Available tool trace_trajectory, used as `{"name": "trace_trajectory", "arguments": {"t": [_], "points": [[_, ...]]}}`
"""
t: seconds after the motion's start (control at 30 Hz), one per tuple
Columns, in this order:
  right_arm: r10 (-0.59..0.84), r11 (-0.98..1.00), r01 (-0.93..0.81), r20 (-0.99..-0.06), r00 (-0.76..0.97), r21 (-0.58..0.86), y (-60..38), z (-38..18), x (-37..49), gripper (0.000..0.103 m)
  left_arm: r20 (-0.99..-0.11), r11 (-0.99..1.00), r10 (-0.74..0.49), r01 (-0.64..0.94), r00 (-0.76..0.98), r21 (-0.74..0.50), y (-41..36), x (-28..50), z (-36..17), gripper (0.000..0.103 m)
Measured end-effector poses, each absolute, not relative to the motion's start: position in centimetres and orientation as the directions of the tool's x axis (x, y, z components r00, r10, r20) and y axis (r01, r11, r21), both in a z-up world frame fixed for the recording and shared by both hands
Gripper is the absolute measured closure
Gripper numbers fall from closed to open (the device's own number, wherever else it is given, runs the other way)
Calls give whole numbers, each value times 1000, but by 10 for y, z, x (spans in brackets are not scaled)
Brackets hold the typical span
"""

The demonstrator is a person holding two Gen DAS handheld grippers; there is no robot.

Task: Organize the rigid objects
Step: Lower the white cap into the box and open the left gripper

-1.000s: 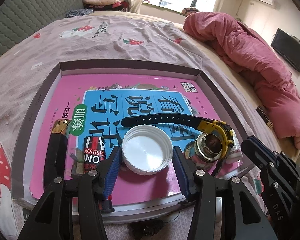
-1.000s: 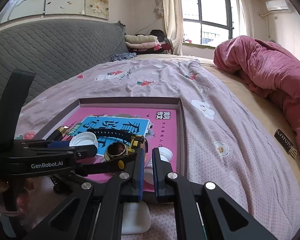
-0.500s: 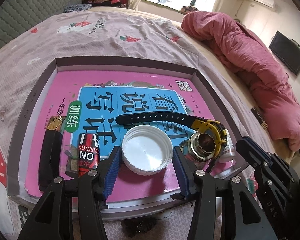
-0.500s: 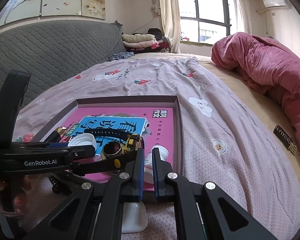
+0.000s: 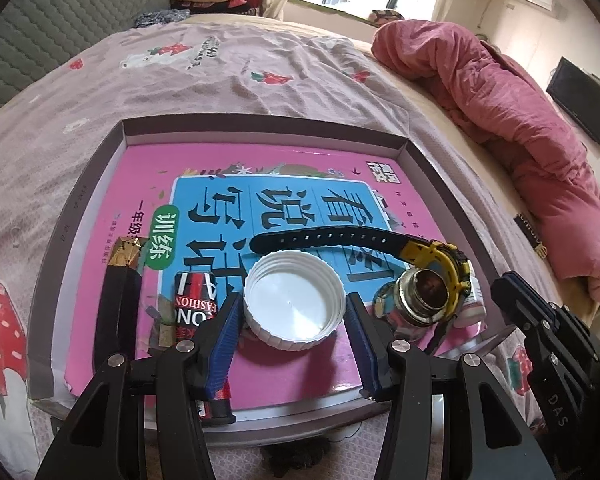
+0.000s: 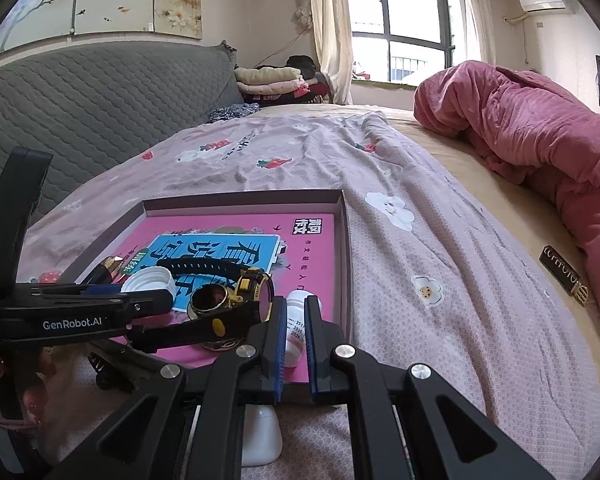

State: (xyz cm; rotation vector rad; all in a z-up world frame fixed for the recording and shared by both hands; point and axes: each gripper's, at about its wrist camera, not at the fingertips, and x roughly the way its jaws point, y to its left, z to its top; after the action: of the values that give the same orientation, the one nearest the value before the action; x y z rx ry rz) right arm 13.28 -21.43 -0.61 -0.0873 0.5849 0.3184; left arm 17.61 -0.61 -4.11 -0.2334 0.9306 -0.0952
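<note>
1. Left gripper (image 5: 294, 312) spread wide; white lid (image 5: 295, 299) sitting open side up between the 2 blue pads (image 5: 224, 334). Whether the pads touch its rim: cannot tell.
2. Lid resting on pink book (image 5: 284, 376) inside shallow grey tray (image 5: 80, 196), tray lying on the bed.
3. Just left of left gripper: small red and black can (image 5: 191, 304) lying flat, partly hidden behind the left finger.
4. Further left: black stick with gold end (image 5: 114, 300), lying lengthwise near the tray's left wall.
5. Just right of left gripper: small metal jar (image 5: 414, 302), open top up; yellow and black watch (image 5: 440, 260) draped against it, strap running ahead of the lid, toward the left.
6. Right of the jar: small white bottle (image 5: 474, 300), only partly seen in the left wrist view.
7. Right gripper (image 6: 296, 332) nearly closed, a narrow gap left; white bottle (image 6: 296, 332) lying in line with that gap, at the tray's near right corner. Grip on the bottle: cannot tell.
8. Left of right gripper in the right wrist view: jar (image 6: 210, 300) and watch (image 6: 248, 284), then the lid (image 6: 148, 280) behind the other gripper's body.
9. Under right gripper, near edge: white rounded case (image 6: 260, 436) on the bedsheet, outside the tray.
10. Far right: pink quilt (image 6: 540, 132) heaped on the bed.
</note>
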Motion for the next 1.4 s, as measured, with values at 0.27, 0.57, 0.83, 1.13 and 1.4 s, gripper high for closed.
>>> {"name": "trace_trajectory", "arguments": {"t": [0.27,0.57,0.83,1.13,1.4], "points": [[270,947,-320,-548,792,4,-216,-5,132,95,-787,969,-181,-30,590,-246,-2,177,-41,50],[271,946,-323,-546,793,1,-215,-4,130,90,-793,966,-184,-42,580,-255,0,179,-41,50],[269,948,-319,-540,797,1,-215,-3,128,78,-798,964,-181,-55,575,-259,2,179,-40,50],[272,947,-322,-531,802,-1,-214,0,126,63,-799,963,-175,-68,575,-260,4,178,-37,47],[275,946,-325,-528,804,-2,-214,3,125,63,-797,964,-167,-75,580,-256,6,175,-33,44]]}}
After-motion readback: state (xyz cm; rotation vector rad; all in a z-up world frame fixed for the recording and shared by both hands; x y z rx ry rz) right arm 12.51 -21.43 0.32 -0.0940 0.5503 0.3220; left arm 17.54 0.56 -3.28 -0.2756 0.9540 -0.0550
